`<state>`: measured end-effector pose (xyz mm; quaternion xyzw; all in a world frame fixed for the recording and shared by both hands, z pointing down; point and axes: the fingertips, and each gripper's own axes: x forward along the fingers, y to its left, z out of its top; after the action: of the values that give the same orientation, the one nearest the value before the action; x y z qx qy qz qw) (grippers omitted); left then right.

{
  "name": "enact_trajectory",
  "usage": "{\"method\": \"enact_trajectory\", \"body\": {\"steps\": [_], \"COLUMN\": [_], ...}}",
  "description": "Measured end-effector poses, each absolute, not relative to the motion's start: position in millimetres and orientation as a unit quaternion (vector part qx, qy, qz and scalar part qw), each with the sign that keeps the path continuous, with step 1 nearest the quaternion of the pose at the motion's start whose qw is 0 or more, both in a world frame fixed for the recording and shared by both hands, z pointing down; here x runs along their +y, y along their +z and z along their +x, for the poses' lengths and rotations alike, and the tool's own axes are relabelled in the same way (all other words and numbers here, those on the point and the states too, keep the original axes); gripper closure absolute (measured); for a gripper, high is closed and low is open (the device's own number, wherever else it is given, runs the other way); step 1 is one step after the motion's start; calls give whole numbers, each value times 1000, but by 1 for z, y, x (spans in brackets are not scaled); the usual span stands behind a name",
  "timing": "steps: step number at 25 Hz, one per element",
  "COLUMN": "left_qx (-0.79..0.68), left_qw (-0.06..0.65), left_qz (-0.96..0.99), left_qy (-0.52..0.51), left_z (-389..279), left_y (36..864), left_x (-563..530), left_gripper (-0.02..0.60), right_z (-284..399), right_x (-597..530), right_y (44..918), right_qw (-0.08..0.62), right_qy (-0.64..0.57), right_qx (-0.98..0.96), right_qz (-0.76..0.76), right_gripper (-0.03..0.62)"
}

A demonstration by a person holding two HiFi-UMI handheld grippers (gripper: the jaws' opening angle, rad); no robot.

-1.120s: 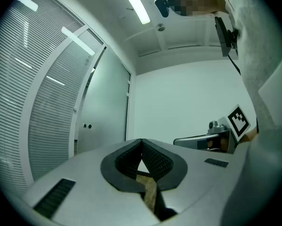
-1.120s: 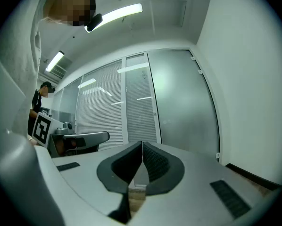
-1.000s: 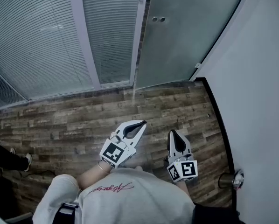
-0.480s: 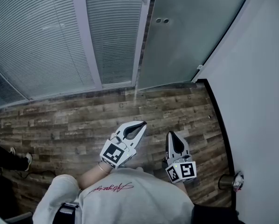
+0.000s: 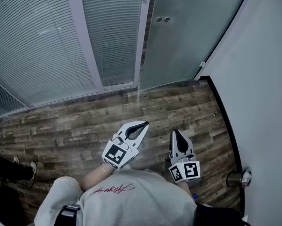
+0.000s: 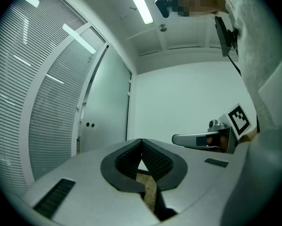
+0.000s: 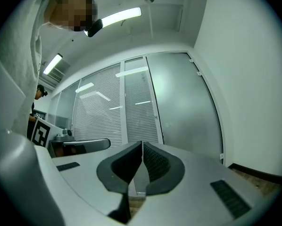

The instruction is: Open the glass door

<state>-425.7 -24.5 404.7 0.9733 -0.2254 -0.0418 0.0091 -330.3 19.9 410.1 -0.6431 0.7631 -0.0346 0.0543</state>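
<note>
1. The frosted glass door [image 5: 193, 36] stands ahead, well apart from both grippers. It sits between slatted window panels [image 5: 51, 36] on its left and a white wall [image 5: 259, 79] on its right. It looks shut, with a thin dark strip down its left edge. The step in hand appears to be the approach, so the distance across the wooden floor [image 5: 84, 121] should be closed first.
2. The left gripper [image 5: 142, 124] and right gripper [image 5: 174, 133] are held level, side by side, pointing toward the door. Each has its jaws pressed together with nothing between them. One will likely need to spread its jaws before it can take hold of anything.
3. A small hinge fitting [image 5: 202, 65] sits on the door's right edge. The left edge is therefore probably the one that swings, and the effort belongs there.
4. Two small round fittings [image 5: 162, 19] sit near that left edge. No handle can be made out, so look higher for one.
</note>
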Motion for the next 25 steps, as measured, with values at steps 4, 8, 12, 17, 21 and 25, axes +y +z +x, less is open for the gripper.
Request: {"method": "enact_trajectory", "body": {"steps": [4,8,12,17,21,25], "left_qx": [-219,-216,-218,-219,-224,-236], "left_qw": [6,17,19,14,25,14], "left_qz": [975,975,975,975,974,971], "left_qy": [-48,-42,-44,-43,-34,-38], "left_z": [-431,-430,-426,-420,-409,-397], "left_y": [407,411,413,413,415,417], "left_x": [-30,-37,-53,-80,-113,-151], "left_gripper": [569,569,569,569,569,569], "right_z": [-336,-335,-330,-325,-316,-301], "right_x": [19,14,-2,-34,-69,-105], "right_y": [413,416,416,417,419,421], "right_qw": [55,49,47,48,47,48], "right_qy": [-37,-40,-38,-37,-41,-40], "right_qx": [757,754,752,756,763,768], "right_qz": [-650,-654,-656,-652,-644,-638], "right_gripper": [571,571,571,571,571,571]}}
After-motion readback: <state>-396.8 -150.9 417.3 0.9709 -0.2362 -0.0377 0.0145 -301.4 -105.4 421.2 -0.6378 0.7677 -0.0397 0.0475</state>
